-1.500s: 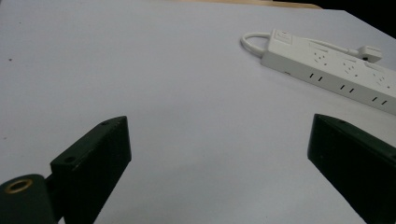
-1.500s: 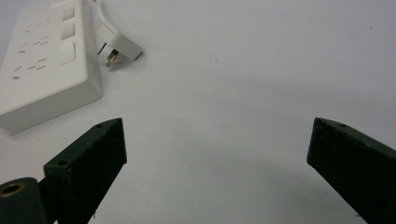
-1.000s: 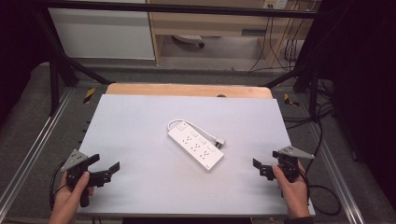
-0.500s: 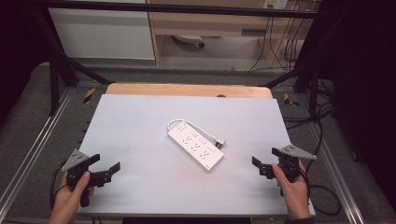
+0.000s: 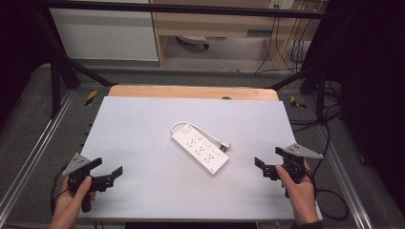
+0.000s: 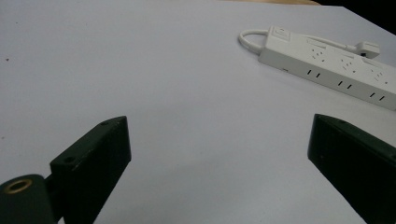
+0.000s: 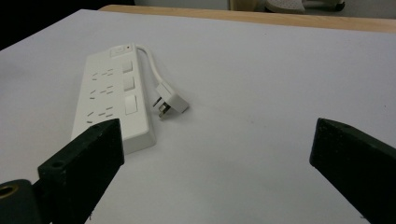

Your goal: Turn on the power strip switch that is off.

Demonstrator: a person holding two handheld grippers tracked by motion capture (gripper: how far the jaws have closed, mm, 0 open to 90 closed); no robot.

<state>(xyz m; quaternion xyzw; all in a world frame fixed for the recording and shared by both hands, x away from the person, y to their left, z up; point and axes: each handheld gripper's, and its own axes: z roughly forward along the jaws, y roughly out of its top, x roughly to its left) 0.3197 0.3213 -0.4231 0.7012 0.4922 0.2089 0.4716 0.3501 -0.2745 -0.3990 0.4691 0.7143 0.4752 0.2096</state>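
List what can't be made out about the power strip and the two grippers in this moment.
- Power strip: its far end is cut off by the right edge of the left gripper view.
- Its switch markings: too small in the high view.
- Its near corner: behind a jaw in the right gripper view.
- Right gripper: partly covered by the hand.
- Left gripper: open, nothing hidden.

white power strip (image 5: 200, 149) lies diagonally on pale table (image 5: 143, 119), cord looped.

The power strip (image 5: 200, 149) looks smooth white plastic; the desk (image 5: 143, 124) is matt grey, its far edge wood.
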